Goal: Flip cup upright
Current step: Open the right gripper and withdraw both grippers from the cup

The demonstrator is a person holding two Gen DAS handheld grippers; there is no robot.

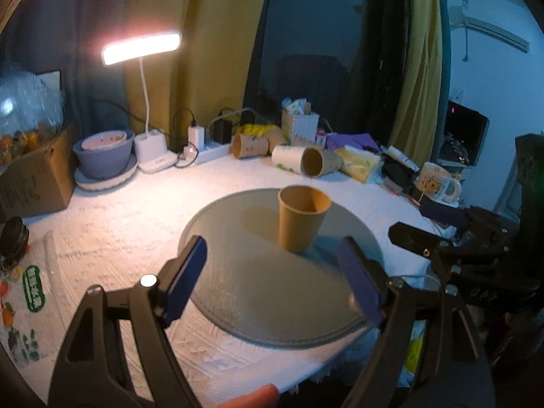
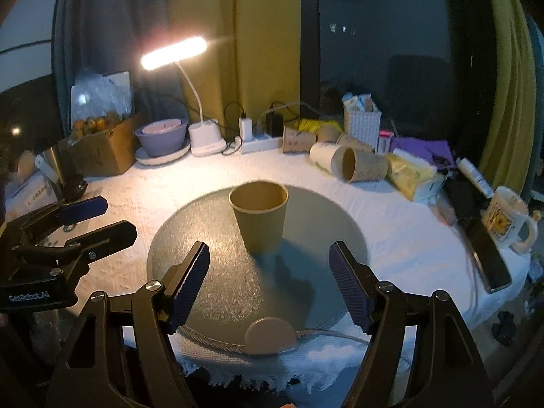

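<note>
A brown paper cup (image 1: 302, 218) stands upright, mouth up, on a round grey mat (image 1: 238, 272). It also shows in the right wrist view (image 2: 259, 218) on the same mat (image 2: 210, 278). My left gripper (image 1: 272, 258) is open and empty, its blue pads just short of the cup. My right gripper (image 2: 269, 265) is open and empty, its pads near the cup's base without touching it. The right gripper also shows at the right edge of the left wrist view (image 1: 442, 248). The left gripper shows at the left of the right wrist view (image 2: 74, 224).
Several paper cups (image 2: 360, 166) lie on their sides at the back. A lit desk lamp (image 2: 204, 136), a grey bowl (image 2: 161, 139), a cardboard box (image 2: 102, 149), a power strip (image 2: 258, 142), a white mug (image 2: 506, 219) and a phone (image 2: 489, 258) ring the white cloth. A cable puck (image 2: 270, 336) lies near the front edge.
</note>
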